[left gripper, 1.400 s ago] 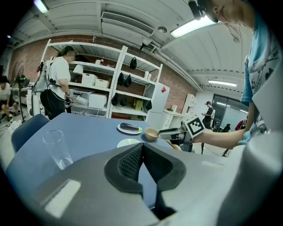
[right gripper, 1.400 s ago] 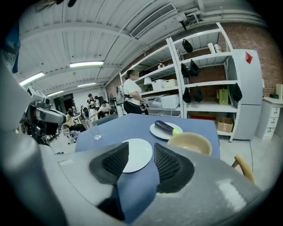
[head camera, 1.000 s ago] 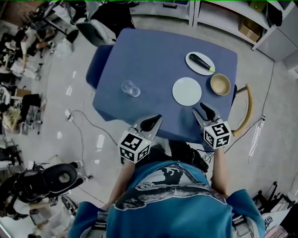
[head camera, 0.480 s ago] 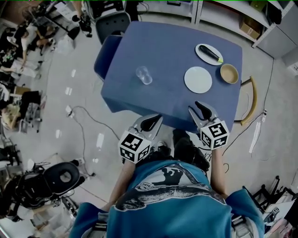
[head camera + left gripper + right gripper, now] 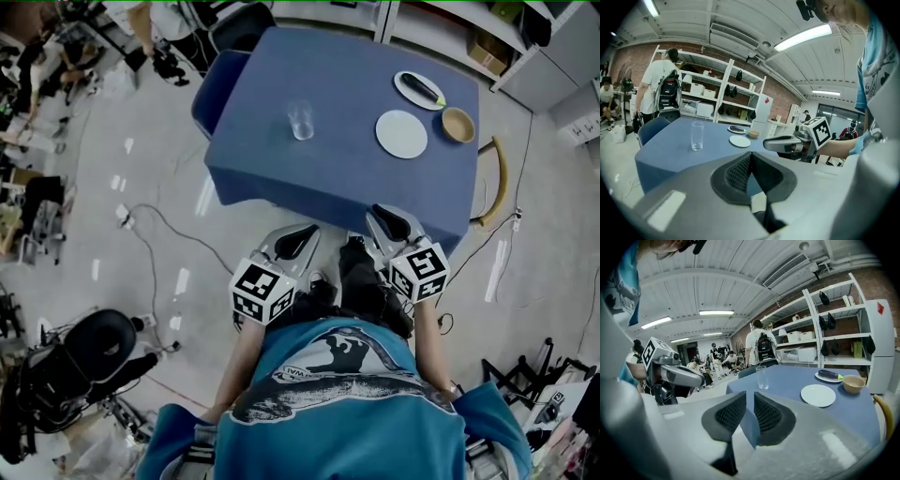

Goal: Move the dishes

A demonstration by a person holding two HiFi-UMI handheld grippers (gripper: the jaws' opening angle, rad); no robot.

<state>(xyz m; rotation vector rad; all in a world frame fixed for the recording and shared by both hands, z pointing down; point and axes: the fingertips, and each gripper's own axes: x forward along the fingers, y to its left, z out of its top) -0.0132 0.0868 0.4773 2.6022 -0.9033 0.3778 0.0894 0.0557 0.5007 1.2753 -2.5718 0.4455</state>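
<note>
left gripper (image 5: 298,239) and right gripper (image 5: 386,220) have backed off the table (image 5: 328,178) near edge; left jaws closed, empty; right jaws just been closing, slim gap, nothing in it; white plate (image 5: 401,133) and bowl (image 5: 457,124) sit by far right corner

This is a lab or workshop: a brick wall (image 5: 633,56), white shelves (image 5: 813,319) stacked with boxes, and strip lights (image 5: 802,36) overhead. Cables (image 5: 192,246) trail over the grey floor (image 5: 112,122) near an office chair (image 5: 94,342), and people (image 5: 717,359) work at the far side.
</note>
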